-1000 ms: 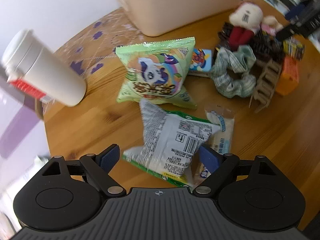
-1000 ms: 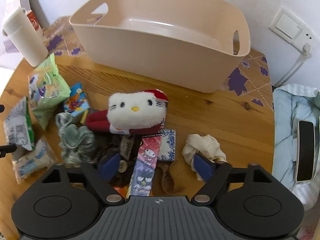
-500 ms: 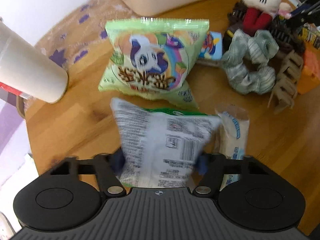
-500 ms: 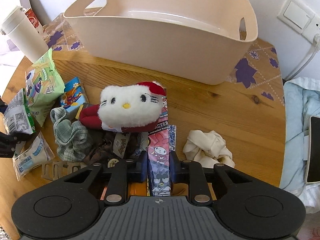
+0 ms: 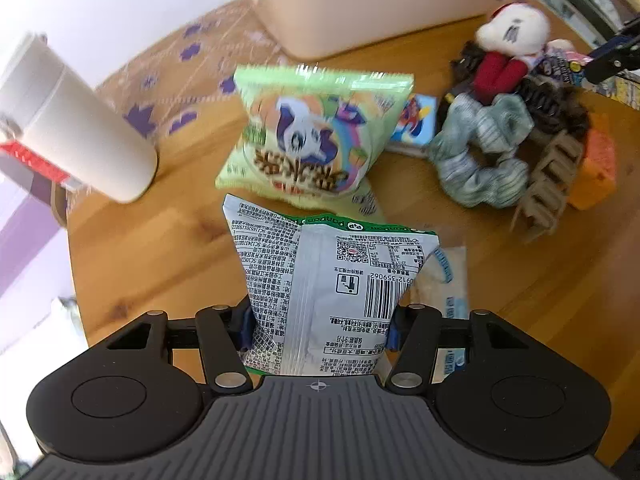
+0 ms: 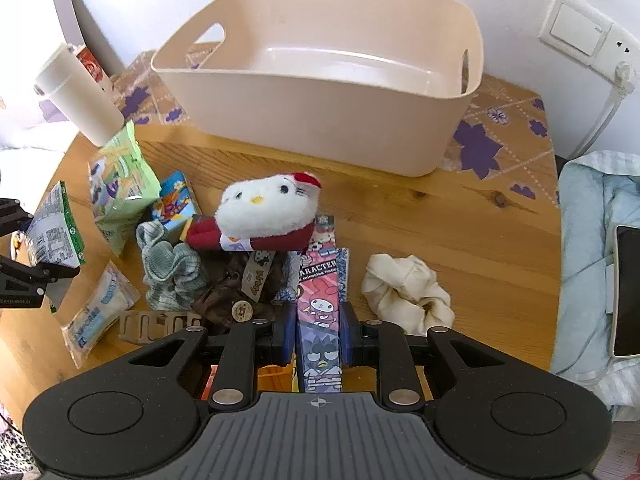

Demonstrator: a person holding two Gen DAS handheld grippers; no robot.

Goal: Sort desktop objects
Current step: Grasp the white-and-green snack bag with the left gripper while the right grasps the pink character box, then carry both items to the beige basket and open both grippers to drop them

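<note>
Both hands are loaded with the beige bin (image 6: 320, 92) standing empty at the back of the wooden tabletop (image 6: 460, 232). The left gripper (image 5: 318, 330) has just been closing its fingers on a silver-and-green snack packet (image 5: 332, 284), which stands upright between the pads, its long axis running up and away from them toward the bin; it appears lifted clear of the wood, though the view is too steep to be sure. The right gripper (image 6: 318, 334) is clamped tight on a long character-print card pack (image 6: 320, 320), whose length points straight from the fingers toward the bin's front wall. From the bin, the card pack lies directly in front, just past the plush cat (image 6: 268, 212); the snack packet is off toward the bin's left corner, beyond the green chip bag (image 5: 316, 136) and near the white cup (image 5: 76, 128). The right hand looks to have the straighter run to the bin, with only the plush between.
</note>
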